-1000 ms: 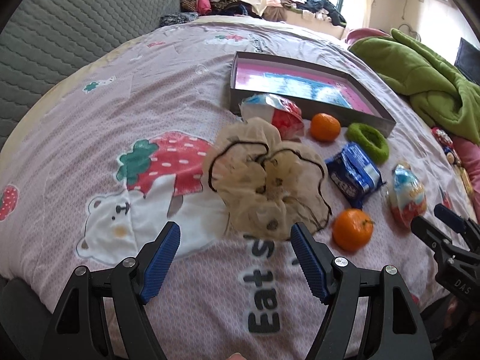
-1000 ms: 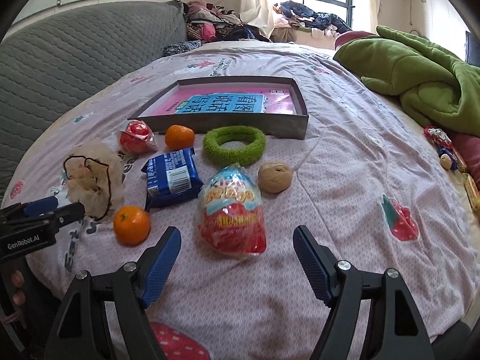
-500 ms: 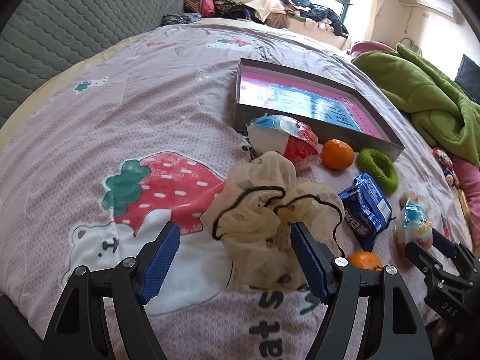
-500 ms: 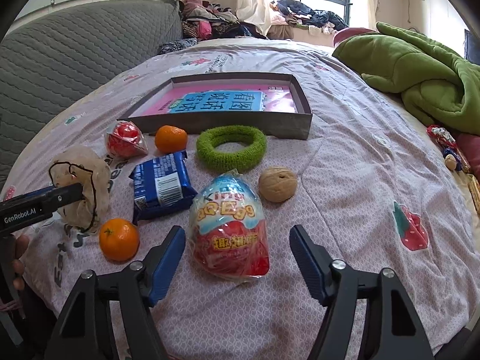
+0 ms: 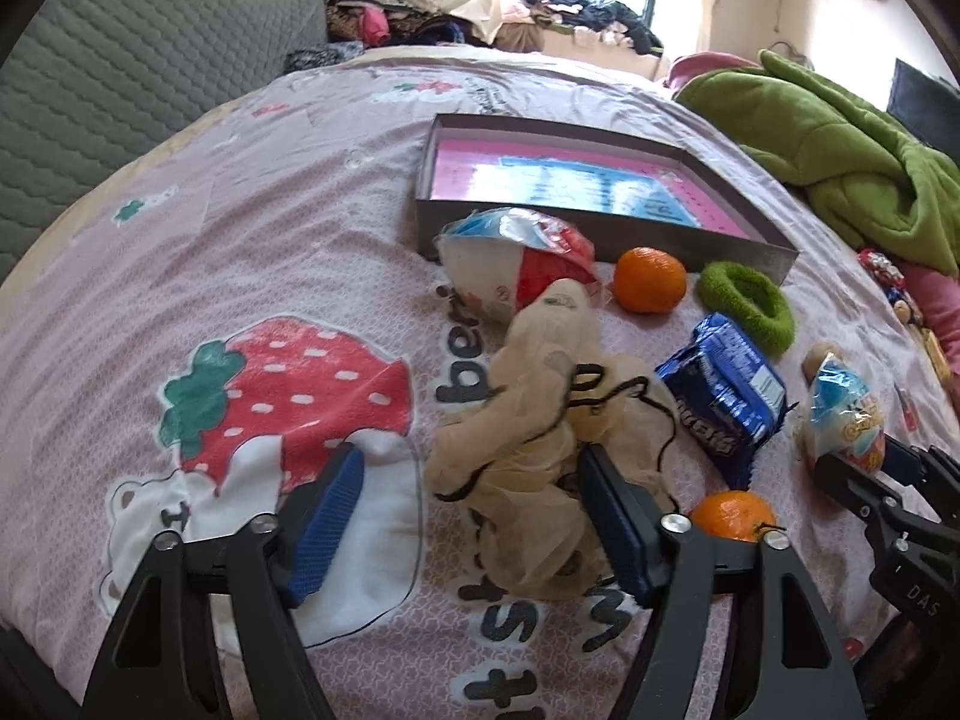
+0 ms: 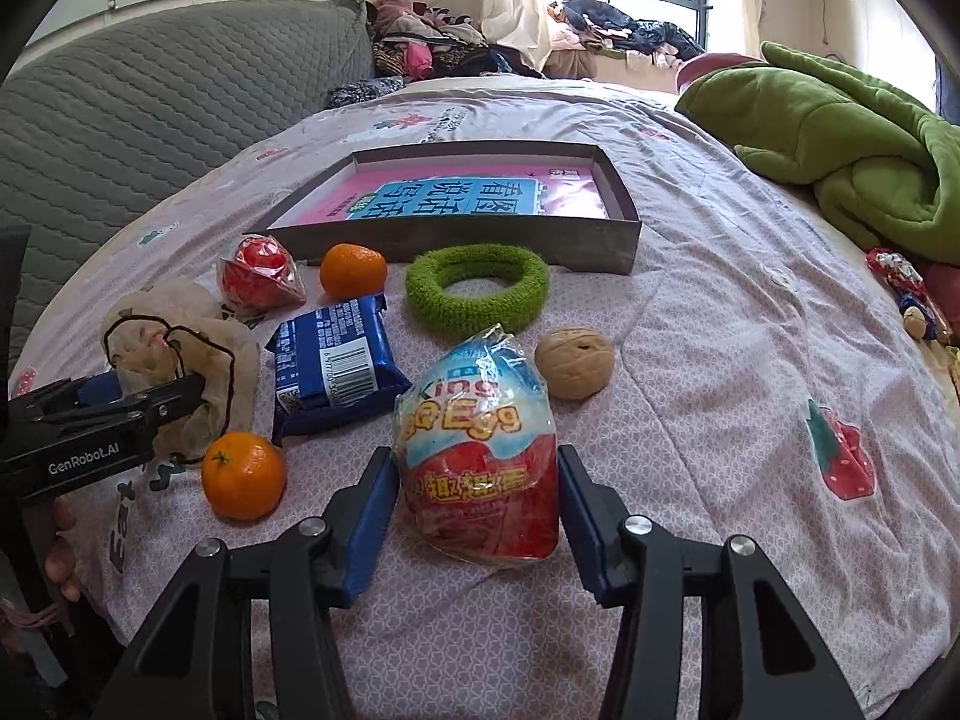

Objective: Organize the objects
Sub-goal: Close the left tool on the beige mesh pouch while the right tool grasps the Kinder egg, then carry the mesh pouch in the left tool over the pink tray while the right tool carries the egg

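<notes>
Egg packet (image 6: pixel 480 450) upright; scrunchie (image 5: pixel 540 456) crumpled

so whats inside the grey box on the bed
Only a pink and blue printed sheet lies flat inside the grey box; no loose items. Its near strip is hidden behind the front wall.

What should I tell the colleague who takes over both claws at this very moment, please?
Left claw: closing, beige mesh pouch between its fingers, not yet pinched.
Right claw: closing around the egg-shaped snack pack, apparently not gripped yet.
Shallow box: nothing loose inside.
On the bedspread in front of it: two oranges, blue biscuit pack, green ring, walnut, red wrapped snack.
Done: nothing moved in. Left: presumably everything into the box.
</notes>
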Demonstrator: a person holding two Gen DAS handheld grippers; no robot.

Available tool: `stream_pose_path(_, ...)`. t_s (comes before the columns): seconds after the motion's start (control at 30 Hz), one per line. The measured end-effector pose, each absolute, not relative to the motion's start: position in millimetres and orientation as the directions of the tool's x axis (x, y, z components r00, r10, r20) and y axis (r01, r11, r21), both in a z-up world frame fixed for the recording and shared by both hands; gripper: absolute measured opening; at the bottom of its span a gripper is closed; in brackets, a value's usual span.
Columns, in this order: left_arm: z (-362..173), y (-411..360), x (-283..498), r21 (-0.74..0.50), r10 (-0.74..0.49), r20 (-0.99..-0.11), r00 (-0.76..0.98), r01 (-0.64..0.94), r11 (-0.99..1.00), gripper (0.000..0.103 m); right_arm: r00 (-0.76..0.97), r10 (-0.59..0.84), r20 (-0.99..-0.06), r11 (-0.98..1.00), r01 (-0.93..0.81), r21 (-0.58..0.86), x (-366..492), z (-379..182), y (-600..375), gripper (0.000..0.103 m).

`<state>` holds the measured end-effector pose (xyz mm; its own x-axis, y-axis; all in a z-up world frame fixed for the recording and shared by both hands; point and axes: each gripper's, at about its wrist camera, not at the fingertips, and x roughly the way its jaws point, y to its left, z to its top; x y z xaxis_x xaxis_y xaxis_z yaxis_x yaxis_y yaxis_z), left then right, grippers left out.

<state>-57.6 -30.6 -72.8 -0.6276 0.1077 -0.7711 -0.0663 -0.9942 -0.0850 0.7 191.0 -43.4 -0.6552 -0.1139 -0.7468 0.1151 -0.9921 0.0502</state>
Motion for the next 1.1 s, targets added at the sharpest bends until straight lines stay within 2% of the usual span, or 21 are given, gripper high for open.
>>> stream_pose_path(0.1, -74.6, -32.5, -60.6, -0.136, 0.158, -0.771, -0.617, -0.083, -0.987, 0.048, -0.660, -0.119, -0.742, -0.991, 0.121, 0.051, 2.7, -43.3, 190.3, 0.052)
stream_pose_path(0.17, -74.9, -33.1, -61.0, -0.145, 0.168, -0.769, -0.616, -0.088, -0.986, 0.043, -0.662, -0.121, -0.740, -0.991, 0.125, 0.050, 4.1, -42.9, 189.6, 0.052)
stream_pose_path(0.27, -74.5, -30.7, -58.0, -0.151, 0.184, -0.764, -0.618, -0.106, -0.983, 0.029, -0.664, -0.124, -0.738, -0.990, 0.131, 0.049, 5.3, -43.1, 188.6, 0.052)
stream_pose_path(0.37, -73.9, -24.4, -53.9, -0.109, 0.156, -0.762, -0.629, -0.114, -0.988, 0.018, -0.666, -0.126, -0.735, -0.990, 0.134, 0.048, 6.0, -42.9, 188.0, 0.052)
stream_pose_path(0.57, -76.2, -23.7, -42.8, -0.104, 0.154, -0.762, -0.629, -0.115, -0.988, 0.014, -0.674, -0.125, -0.728, -0.990, 0.131, 0.049, 7.2, -42.5, 189.0, 0.051)
stream_pose_path(1.1, -53.3, -10.7, -13.0, -0.049, 0.124, -0.713, -0.690, -0.127, -0.991, 0.014, -0.715, -0.154, -0.682, -0.986, 0.150, 0.066, 23.4, -21.4, 189.2, 0.051)
